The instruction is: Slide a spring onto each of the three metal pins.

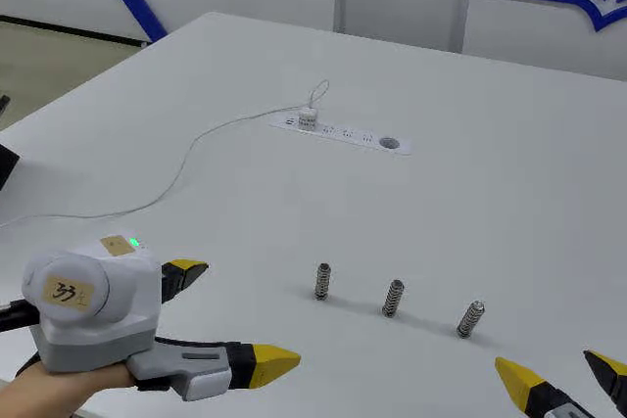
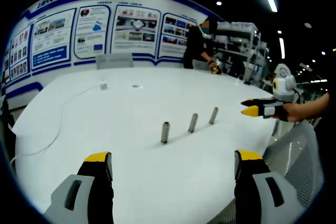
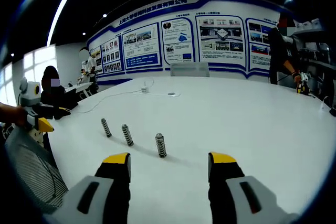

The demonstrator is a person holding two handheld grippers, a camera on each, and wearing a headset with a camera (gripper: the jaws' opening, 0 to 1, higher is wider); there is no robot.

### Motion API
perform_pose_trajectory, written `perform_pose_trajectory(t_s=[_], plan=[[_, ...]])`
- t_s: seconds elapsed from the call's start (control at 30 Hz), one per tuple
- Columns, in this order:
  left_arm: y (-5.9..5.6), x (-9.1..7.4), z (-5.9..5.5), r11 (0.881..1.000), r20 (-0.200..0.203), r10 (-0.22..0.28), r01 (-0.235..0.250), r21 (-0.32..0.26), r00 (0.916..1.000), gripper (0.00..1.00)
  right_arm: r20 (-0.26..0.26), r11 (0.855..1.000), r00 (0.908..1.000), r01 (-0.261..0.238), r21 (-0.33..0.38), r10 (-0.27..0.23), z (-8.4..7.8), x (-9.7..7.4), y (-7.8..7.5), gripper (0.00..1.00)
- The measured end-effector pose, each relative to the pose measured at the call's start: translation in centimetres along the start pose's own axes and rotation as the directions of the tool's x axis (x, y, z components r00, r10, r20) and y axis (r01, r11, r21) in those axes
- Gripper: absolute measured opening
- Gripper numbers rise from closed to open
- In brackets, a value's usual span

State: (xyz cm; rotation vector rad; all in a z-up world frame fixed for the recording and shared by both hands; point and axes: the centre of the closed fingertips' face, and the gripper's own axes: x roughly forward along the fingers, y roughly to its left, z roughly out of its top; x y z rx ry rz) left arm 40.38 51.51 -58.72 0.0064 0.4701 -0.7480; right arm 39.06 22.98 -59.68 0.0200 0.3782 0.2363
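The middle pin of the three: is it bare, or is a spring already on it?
The middle pin carries a spring: coils wrap its shaft, and it stands upright.

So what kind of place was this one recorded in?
Probably a company showroom or meeting room: a big white table with a built-in power strip, an office chair, and blue-trimmed display boards along the wall.
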Motion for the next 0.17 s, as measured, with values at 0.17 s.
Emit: perform_pose_trajectory(t_s=[0.17], plan=[[0.04, -0.05, 0.03, 1.000, 0.002, 0.002, -0.002, 0.000, 1.0000, 0.98, -0.008, 1.000, 0.9999, 0.008, -0.003, -0.008, -0.31, 0.02, -0.25, 0.60]])
